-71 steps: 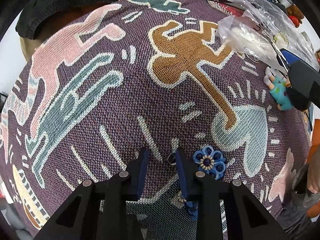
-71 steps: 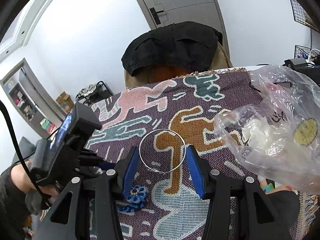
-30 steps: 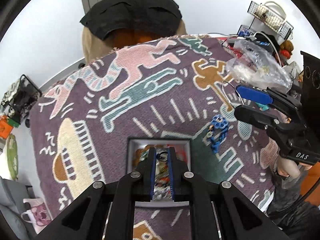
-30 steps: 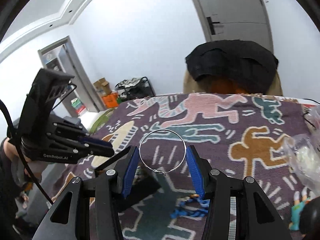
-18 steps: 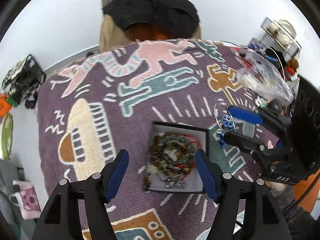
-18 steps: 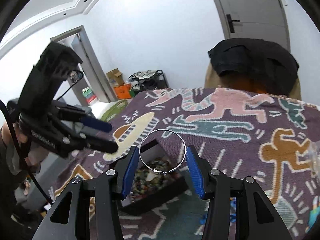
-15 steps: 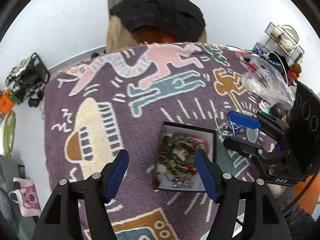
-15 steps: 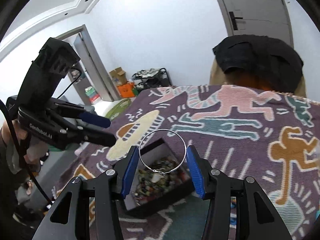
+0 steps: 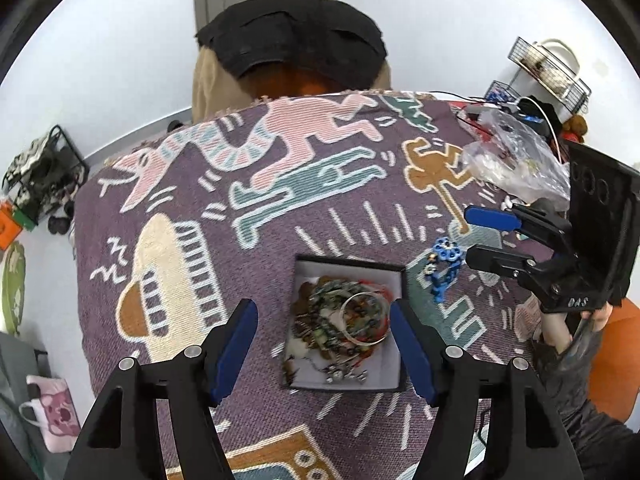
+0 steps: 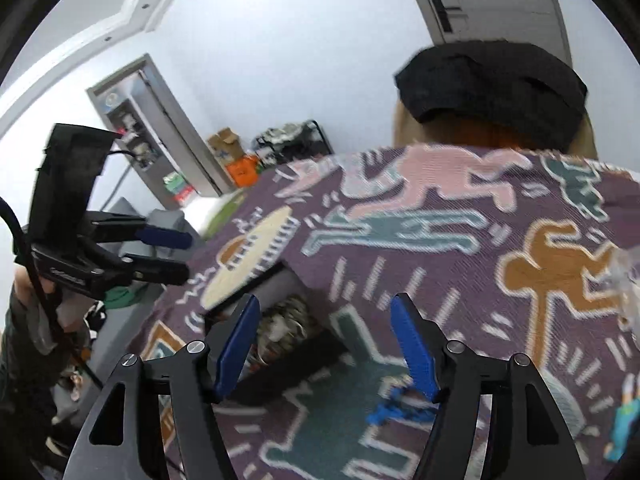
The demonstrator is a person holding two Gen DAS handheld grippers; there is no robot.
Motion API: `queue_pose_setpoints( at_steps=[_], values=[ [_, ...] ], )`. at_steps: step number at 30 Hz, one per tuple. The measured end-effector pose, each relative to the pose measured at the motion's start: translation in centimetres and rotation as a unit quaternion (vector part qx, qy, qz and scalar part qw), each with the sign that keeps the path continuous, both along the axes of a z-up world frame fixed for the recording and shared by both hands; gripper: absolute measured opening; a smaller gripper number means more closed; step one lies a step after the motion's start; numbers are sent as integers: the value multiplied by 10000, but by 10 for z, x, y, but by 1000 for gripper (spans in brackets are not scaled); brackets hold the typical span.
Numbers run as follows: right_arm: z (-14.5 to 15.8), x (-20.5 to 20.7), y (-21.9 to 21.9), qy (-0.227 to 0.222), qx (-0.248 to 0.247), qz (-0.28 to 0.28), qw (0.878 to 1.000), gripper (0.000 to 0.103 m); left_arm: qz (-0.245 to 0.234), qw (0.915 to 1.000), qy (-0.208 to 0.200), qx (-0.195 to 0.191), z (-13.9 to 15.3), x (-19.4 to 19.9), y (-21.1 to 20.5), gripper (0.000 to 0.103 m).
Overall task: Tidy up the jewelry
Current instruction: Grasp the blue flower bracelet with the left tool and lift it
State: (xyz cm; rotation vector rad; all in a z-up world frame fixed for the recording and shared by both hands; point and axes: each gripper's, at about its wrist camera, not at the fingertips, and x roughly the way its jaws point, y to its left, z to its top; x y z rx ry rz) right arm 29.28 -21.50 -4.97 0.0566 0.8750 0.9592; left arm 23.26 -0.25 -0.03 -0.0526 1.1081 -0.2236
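The left claw (image 9: 323,334) hangs above the worktop with its 2 blue-padded fingers (image 9: 236,338) spread wide and nothing between them. Directly below the gap sits the black square jewelry box with a white lining (image 9: 394,372), heaped with a tangle of beaded bracelets and necklaces (image 9: 326,320). A thin silver wire hoop (image 9: 365,319) lies on top of that heap, toward the box's right side.

Just right of the box, on the cloth, lies the blue beaded flower bracelet (image 9: 443,270). The right claw (image 9: 478,238) hovers beside that bracelet, seen side-on in the left wrist view, its 2 fingers parted and empty.

In the right wrist view the right claw (image 10: 323,334) shows the same wide, empty spread. The picture is blurred there, yet the box (image 10: 276,374) shows low and left between the fingers, and the blue bracelet (image 10: 394,404) lies partly behind the right finger. The left claw (image 10: 176,254) appears at the left edge, apart and holding nothing.

Everything rests on the purple woven cloth with pink, teal and orange cartoon figures (image 9: 280,208) that covers the worktop. A crumpled clear plastic bag (image 9: 516,160) lies at the far right of the cloth. Beyond the far edge stands a chair draped with a black garment (image 9: 292,36).
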Motion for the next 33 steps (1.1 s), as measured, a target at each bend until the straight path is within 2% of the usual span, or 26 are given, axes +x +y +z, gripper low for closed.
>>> queue_pose_setpoints(
  at_steps=[15, 23, 33],
  values=[
    [-2, 14, -67, -68, -303, -570, 9979, 68, -712, 9974, 94, -15, -17, 23, -71, 69],
    [-9, 19, -94, -141, -527, -886, 9946, 68, -1085, 9936, 308, 24, -35, 42, -114, 69],
    [-9, 7, -116, -216, -587, -925, 9937, 68, -1393, 9881, 639, 131, -67, 68, -158, 69]
  ],
)
